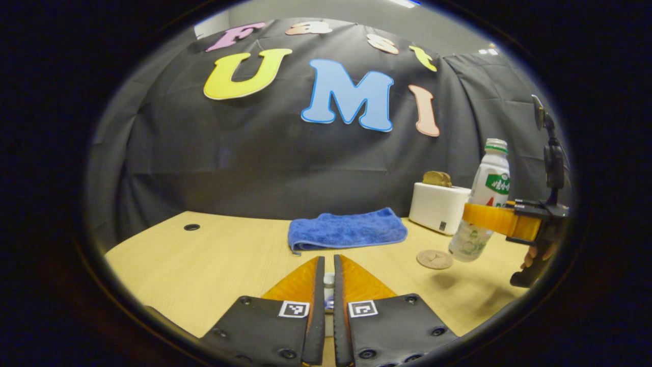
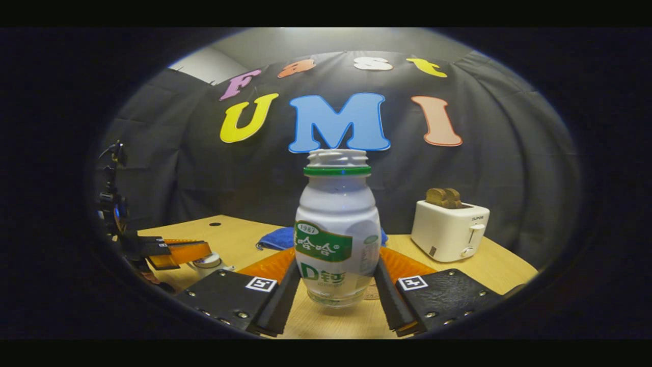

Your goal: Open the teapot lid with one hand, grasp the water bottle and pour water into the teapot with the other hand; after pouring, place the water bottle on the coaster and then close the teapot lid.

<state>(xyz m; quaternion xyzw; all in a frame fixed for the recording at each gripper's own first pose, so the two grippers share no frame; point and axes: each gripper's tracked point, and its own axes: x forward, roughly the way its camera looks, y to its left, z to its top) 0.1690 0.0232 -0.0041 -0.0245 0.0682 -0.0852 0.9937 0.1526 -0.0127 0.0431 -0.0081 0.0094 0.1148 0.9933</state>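
toaster (image 2: 450, 230) behind held bottle (image 2: 337, 232)

a light wooden table (image 1: 204, 255) carries a folded blue towel (image 1: 347, 229), white toaster (image 1: 439, 206) and round coaster (image 1: 434, 259).

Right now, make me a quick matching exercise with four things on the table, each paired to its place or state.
Things:
1. water bottle
2. towel
3. toaster
4. coaster

States:
A. bare, flat on the table
B. folded, near the back wall
C. bread sticking out of its top
D. upright, held off the table by the right gripper

Pairs: 1-D, 2-B, 3-C, 4-A
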